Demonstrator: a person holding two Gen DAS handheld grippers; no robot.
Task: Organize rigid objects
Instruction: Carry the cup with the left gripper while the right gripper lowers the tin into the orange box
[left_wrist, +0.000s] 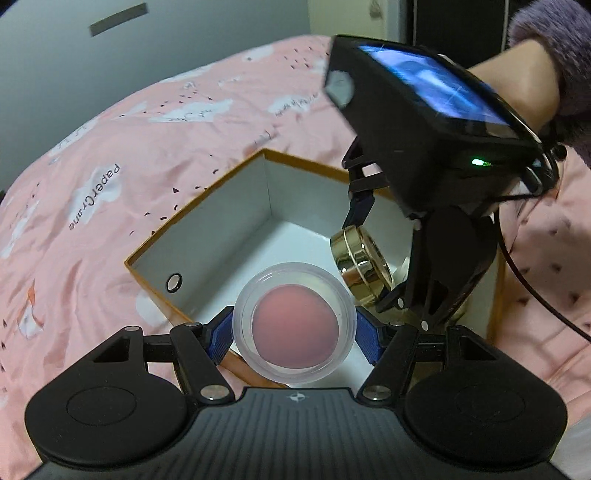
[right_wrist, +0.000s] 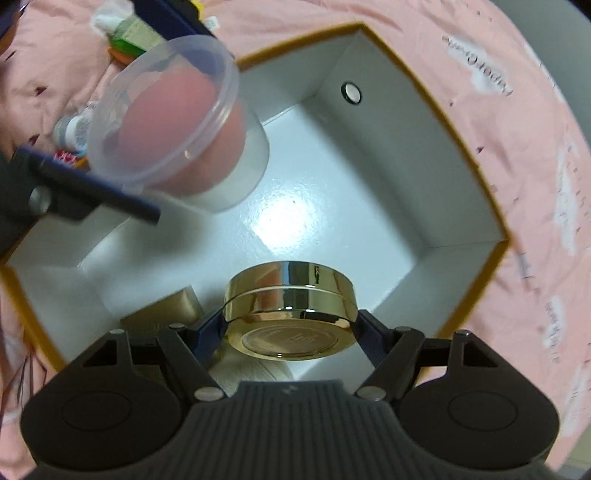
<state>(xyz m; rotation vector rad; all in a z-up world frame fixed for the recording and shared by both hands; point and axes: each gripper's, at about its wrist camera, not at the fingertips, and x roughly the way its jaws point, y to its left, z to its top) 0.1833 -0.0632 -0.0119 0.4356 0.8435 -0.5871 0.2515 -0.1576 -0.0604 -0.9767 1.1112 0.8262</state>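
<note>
With the left claw (left_wrist: 294, 334) clamped on the clear jar (left_wrist: 294, 322) and the right claw (right_wrist: 290, 325) clamped on the gold tin (right_wrist: 290, 308) above the open box (right_wrist: 424, 177), lower each flat onto separate floor spots before releasing.

Box (right_wrist: 424, 155) floor mostly bare

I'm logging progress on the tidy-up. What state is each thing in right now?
Left gripper: shut on the clear jar.
Clear jar: held over the box, tilted.
Right gripper: shut on the gold compact.
Gold compact: closed, held inside the box.
Box: open, lidless.
</note>
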